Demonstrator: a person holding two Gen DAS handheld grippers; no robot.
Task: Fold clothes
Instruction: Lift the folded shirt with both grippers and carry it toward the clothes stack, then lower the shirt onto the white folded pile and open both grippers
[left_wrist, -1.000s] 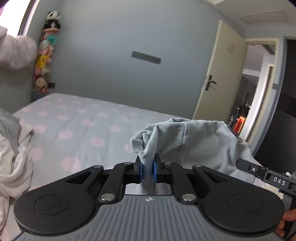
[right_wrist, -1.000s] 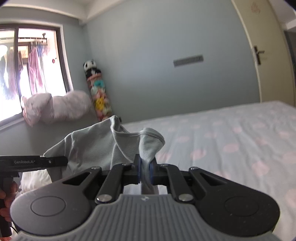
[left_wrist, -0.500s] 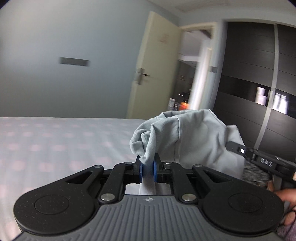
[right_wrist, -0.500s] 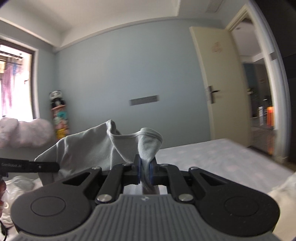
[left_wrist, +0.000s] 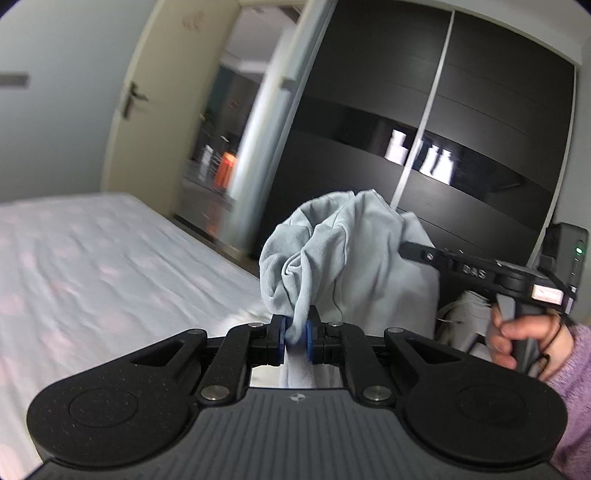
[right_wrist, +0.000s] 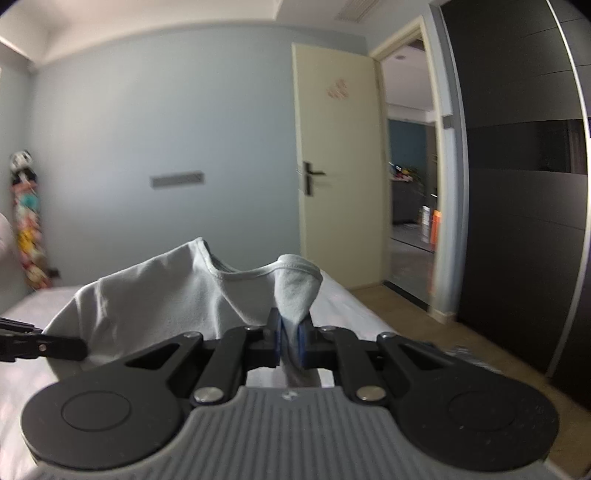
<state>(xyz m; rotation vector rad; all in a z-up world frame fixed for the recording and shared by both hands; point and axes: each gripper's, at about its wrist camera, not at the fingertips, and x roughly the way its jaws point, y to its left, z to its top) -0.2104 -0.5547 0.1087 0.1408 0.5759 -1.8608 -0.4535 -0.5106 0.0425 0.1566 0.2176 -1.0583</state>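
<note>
A pale grey-blue garment (left_wrist: 354, 254) hangs in the air between both grippers. My left gripper (left_wrist: 295, 334) is shut on a bunched edge of it. My right gripper (right_wrist: 290, 341) is shut on another bunched edge (right_wrist: 297, 286), near the neckline band. The cloth (right_wrist: 155, 291) spreads leftward from the right gripper toward the left gripper's tip (right_wrist: 40, 345). The right gripper also shows in the left wrist view (left_wrist: 480, 273), held by a hand in a purple sleeve. The garment's lower part is hidden below both grippers.
A bed with a pale pink-dotted sheet (left_wrist: 92, 266) lies below and left. An open cream door (right_wrist: 336, 177) and doorway stand ahead. A dark wardrobe (left_wrist: 461, 122) fills the right side. A stack of plush toys (right_wrist: 26, 221) stands in the far left corner.
Both grippers have swung to the right with the garment still pinched: the window and pillows have left view, and the door and dark wardrobe have come in.
</note>
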